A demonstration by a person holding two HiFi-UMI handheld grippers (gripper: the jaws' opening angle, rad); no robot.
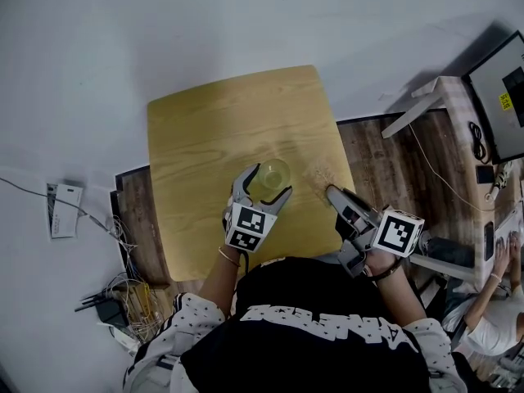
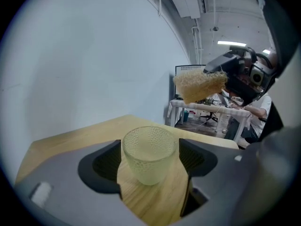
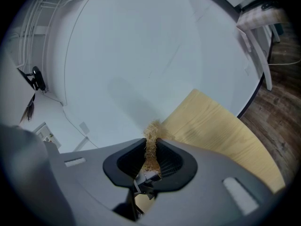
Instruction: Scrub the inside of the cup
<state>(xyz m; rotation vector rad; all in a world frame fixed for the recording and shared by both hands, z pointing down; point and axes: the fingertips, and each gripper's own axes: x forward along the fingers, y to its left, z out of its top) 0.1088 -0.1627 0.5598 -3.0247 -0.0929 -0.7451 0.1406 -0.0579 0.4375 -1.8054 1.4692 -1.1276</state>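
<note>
A pale textured glass cup (image 1: 271, 173) stands on the wooden table (image 1: 213, 121), toward its near side. My left gripper (image 1: 272, 180) is shut on the cup (image 2: 149, 149), with a jaw against each side of its wall and the cup's base on the wood. The cup looks empty. My right gripper (image 1: 334, 193) is shut on a tan fibrous scrubber (image 1: 319, 173), held to the right of the cup. In the left gripper view the scrubber (image 2: 200, 84) hangs in the air above and right of the cup. In the right gripper view the scrubber (image 3: 151, 138) sticks up between the jaws.
A white wall lies beyond the table's far edge. A white desk (image 1: 442, 97) with a monitor (image 1: 503, 88) stands at the right on wood flooring. Cables and a power strip (image 1: 115, 301) lie at the lower left. Another person (image 1: 491, 318) sits at the lower right.
</note>
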